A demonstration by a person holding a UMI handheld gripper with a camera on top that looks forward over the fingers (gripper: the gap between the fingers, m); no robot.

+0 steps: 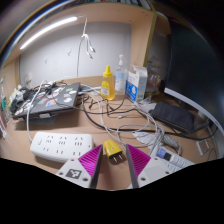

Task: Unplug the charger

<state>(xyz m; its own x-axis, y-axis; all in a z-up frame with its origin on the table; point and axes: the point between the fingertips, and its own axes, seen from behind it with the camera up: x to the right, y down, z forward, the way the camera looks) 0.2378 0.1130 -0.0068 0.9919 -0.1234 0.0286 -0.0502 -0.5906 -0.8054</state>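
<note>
A yellow charger (113, 151) sits between my gripper's (114, 160) pink pads, pressed by both, with its two metal prongs bare and out of any socket. A white cable (132, 126) runs from it away across the wooden desk (100, 125). A white power strip (58, 146) lies just left of the fingers, its sockets facing up. Another white power strip (168, 160) lies to the right of the fingers.
Beyond the fingers lie loose white cables, a yellow bottle (107, 82), a white bottle (121, 74) and a blue-white box (135, 86). Dark clutter with a laptop (50, 98) lies at the far left, a black tablet (182, 115) at the right.
</note>
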